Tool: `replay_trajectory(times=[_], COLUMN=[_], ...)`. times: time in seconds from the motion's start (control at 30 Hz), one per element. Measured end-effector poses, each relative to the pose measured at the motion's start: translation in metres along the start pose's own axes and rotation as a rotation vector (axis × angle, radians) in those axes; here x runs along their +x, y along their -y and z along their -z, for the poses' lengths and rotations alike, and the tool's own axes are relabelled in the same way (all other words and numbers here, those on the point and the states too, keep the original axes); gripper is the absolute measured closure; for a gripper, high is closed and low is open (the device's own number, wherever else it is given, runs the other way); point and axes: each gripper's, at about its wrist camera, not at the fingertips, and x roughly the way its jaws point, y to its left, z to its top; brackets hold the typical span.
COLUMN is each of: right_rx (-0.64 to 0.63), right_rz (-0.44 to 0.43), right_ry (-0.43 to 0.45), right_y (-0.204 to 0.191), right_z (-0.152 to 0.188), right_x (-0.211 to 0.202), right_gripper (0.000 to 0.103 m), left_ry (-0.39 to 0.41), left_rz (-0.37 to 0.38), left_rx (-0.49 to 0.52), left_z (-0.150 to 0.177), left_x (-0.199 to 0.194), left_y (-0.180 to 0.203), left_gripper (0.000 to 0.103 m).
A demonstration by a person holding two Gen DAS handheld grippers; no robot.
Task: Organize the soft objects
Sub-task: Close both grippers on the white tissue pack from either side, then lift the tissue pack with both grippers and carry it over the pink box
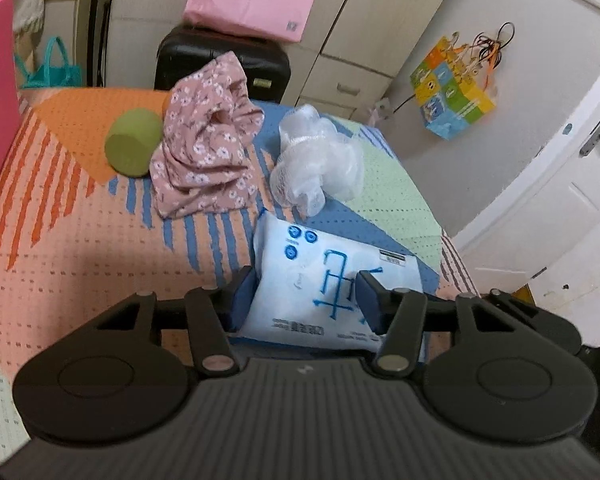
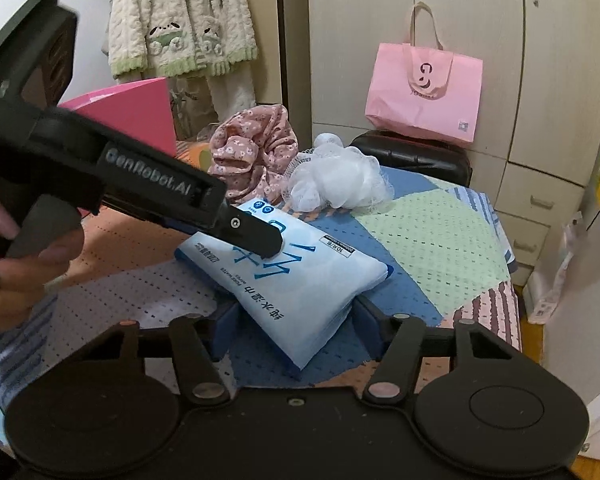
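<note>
Both tongs (image 1: 308,292) (image 2: 290,324) gripping wipes pack (image 2: 300,280), loofah (image 1: 316,156) beyond

Both the right gripper (image 2: 292,316) and left gripper (image 2: 260,240) clasp the wipes pack (image 2: 300,292).

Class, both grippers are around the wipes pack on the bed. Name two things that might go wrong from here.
1. Both grippers, left and right, straddle the same soft wipes pack; pulling apart might twist or tear it.
2. The pack lies near the bed's edge, so a loose grip may let it slide off.
</note>
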Motion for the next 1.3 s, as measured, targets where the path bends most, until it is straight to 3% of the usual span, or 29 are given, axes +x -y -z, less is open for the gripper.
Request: replay_trajectory(times=[0.37,0.83,1.0,1.3], right_rx=[0.0,0.078,0.037,0.03], right_rz=[0.002,-0.072,-0.1,-0.143], right_ry=[0.014,-0.014,-0.019,-0.07], right_y=[-0.003,-0.013,-0.025,-0.038], right_z=[-0.001,0.002,0.004,-0.006], right_x=[-0.002,-0.022,-0.036,-0.06], right_gripper=[0.042,0.039,0.04,0.042], left_ry=[-0.017,-0.009,-0.026,-0.006], left_rz=[-0.01,-0.059,-0.101,-0.055], left_rx=[0.051,0.148,0.174,0.169], left_z=[0.011,0.033,0.044,0.057], left_x=[-0.008,-0.045,-0.061,-0.098], left_y=[0.015,0.032,0.039,0.038], left_gripper=[0.049,0.047,0.047,0.047])
